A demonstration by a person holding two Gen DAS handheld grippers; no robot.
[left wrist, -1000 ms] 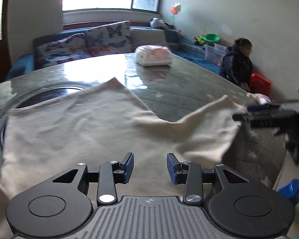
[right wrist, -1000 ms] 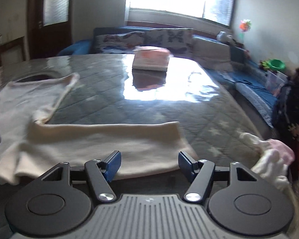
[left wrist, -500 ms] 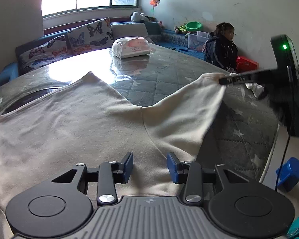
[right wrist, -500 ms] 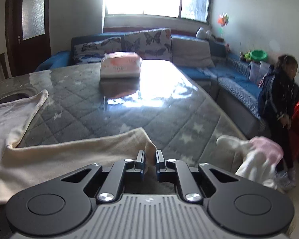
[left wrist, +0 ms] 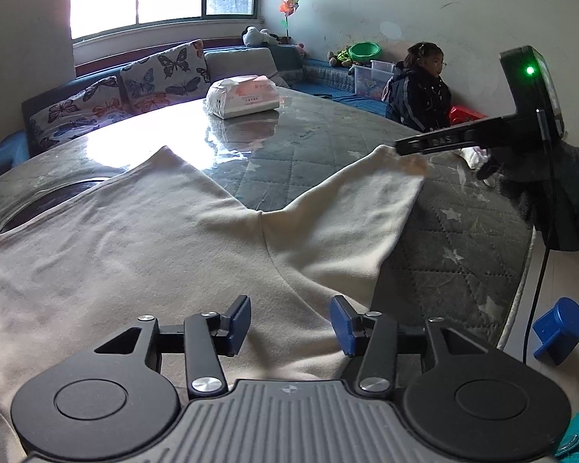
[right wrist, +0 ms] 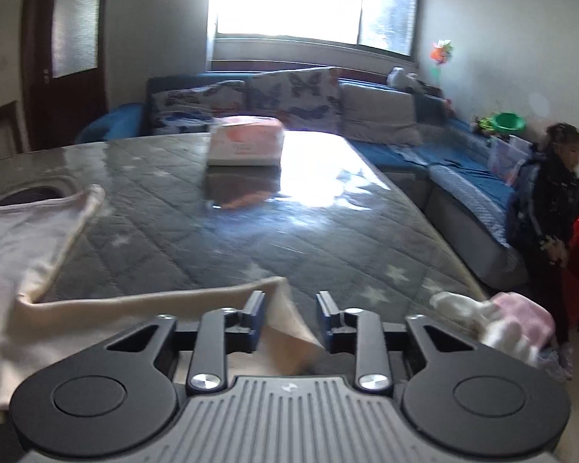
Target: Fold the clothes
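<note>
- The bench (left wrist: 436,208), covered in a glossy grey quilted sheet with star prints, fills most of both views.
- A cream long-sleeved shirt (left wrist: 143,239) lies spread flat across the near side of the bench, body smooth, one sleeve (left wrist: 351,212) stretched out toward the bench's right edge; the cuff end is slightly raised and blurred.
- The left gripper (left wrist: 288,322) hovers over the shirt's body with its blue-padded jaws wide apart, holding nothing.
- The right gripper (right wrist: 288,318) sits at the sleeve's cuff, jaws partly apart, the cloth between them loose.
- A wrapped tissue pack (left wrist: 243,96) rests far across the bench.
- A small pink-and-white cloth bundle (right wrist: 498,324) lies at the bench's right edge.
</note>
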